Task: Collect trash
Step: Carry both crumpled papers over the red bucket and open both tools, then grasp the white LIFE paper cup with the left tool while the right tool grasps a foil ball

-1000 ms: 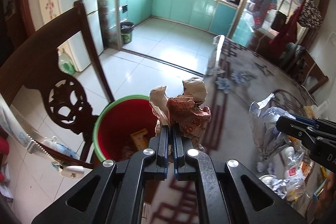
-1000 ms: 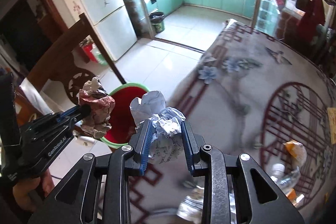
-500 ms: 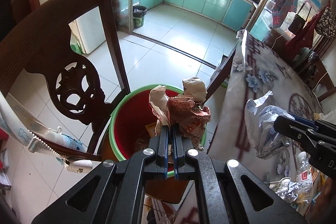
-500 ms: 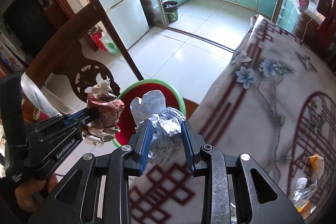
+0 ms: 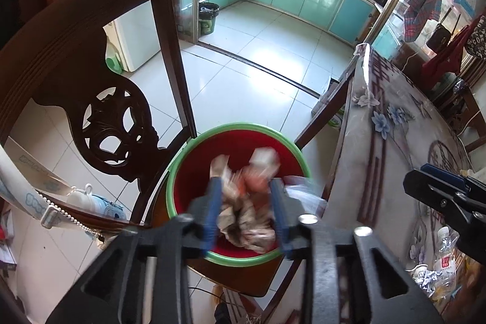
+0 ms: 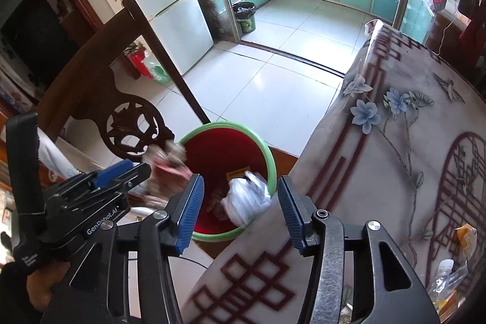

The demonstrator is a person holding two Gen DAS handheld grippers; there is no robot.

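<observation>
**Trash release over the red bin**

Fingers (image 5: 212, 208) of the left gripper (image 5: 244, 210) spread apart, with the reddish crumpled wrapper (image 5: 246, 202) blurred between them, apparently loose and falling. Directly below and ahead of those fingers: the red bin (image 5: 182, 169) with its green rim, standing on the chair (image 5: 100, 123) seat. Fingers (image 6: 189, 208) of the right gripper (image 6: 238, 210) likewise wide apart and holding nothing; beyond them, inside the bin, the white crumpled paper (image 6: 244, 198) already lying against the near wall.

Best kept: both grippers centred over the bin mouth, fingers fully apart until the wrapper drops clear of the pads. Worth watching for paper snagging on the blue pads or catching the rim. To the right of the fingers, more litter waiting on the desk (image 6: 379, 141): a plastic bottle (image 6: 443, 272) and an orange packet (image 6: 466, 236).
</observation>
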